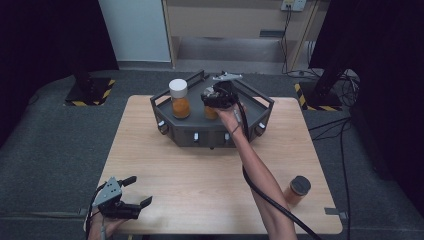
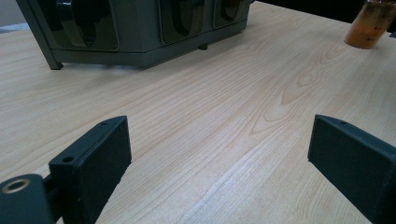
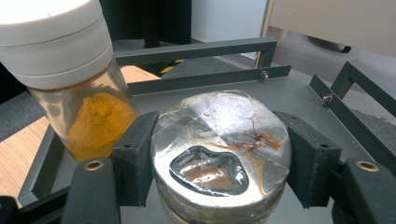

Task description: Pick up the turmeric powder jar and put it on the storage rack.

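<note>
1. The right gripper (image 3: 219,158) has its two black jaws pressed against opposite sides of a foil-sealed jar (image 3: 222,149), gripping it just below the rim.
2. That jar's silver foil top is wrinkled, torn open near the middle, and streaked with brownish residue.
3. The held jar stands on the dark grey tray (image 1: 255,100) at the far side of the table, towards the tray's front right, and the person's right arm stretches up across the wood to reach it.
4. Just beside it, to its left in the high view, a white-capped jar (image 1: 179,98) stands upright on the same tray, partly full of orange-yellow powder.
5. In the right gripper view the white-capped jar looms close to the left jaw; I can't tell whether they touch.
6. The left gripper (image 1: 131,191) hovers at the near left corner of the wooden table (image 1: 200,170), jaws spread wide with only bare wood between them.
7. From the left gripper view, the tray's front face with its knobs sits well ahead.
8. A third, dark-lidded jar (image 1: 298,190) of orange powder stands alone near the table's right edge, well apart from both grippers.
</note>
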